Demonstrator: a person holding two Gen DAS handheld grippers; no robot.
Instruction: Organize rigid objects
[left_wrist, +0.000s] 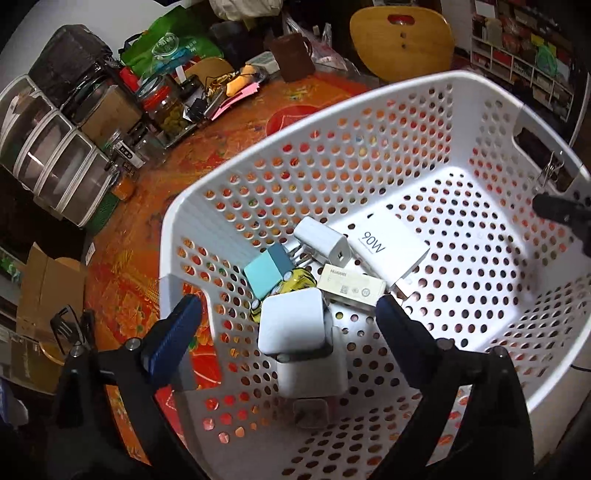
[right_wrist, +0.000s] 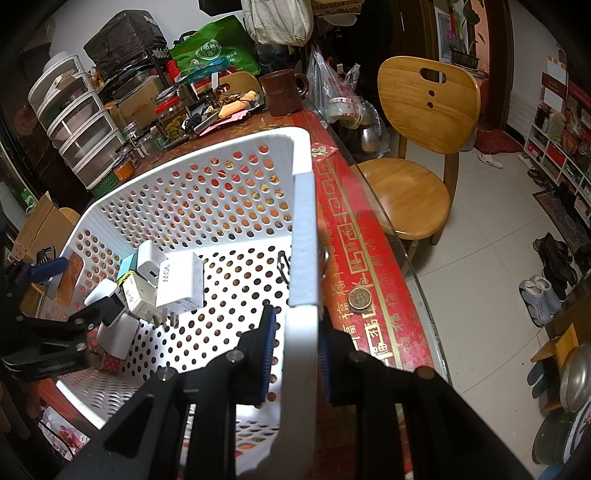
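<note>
A white perforated basket (left_wrist: 369, 122) stands on the red patterned table. In its left corner lies a pile of chargers: a white cube charger (left_wrist: 290, 321) on top, a teal one (left_wrist: 264, 275), a small white USB plug (left_wrist: 325, 240), a cream charger (left_wrist: 351, 288) and a white 90W adapter (left_wrist: 388, 245). My left gripper (left_wrist: 288, 306) is open above the pile, its blue pads either side of the white cube without touching it. My right gripper (right_wrist: 297, 314) is shut on the basket wall (right_wrist: 304, 240), one finger inside and one outside. The left gripper (right_wrist: 79, 290) also shows in the right wrist view.
A wooden chair (right_wrist: 410, 192) stands past the table's right edge. At the back are a brown mug (right_wrist: 282, 92), glass jars (right_wrist: 171, 118), a green bag (right_wrist: 214, 48) and a clear drawer unit (right_wrist: 81, 125). A coin (right_wrist: 359, 298) lies on the table beside the basket.
</note>
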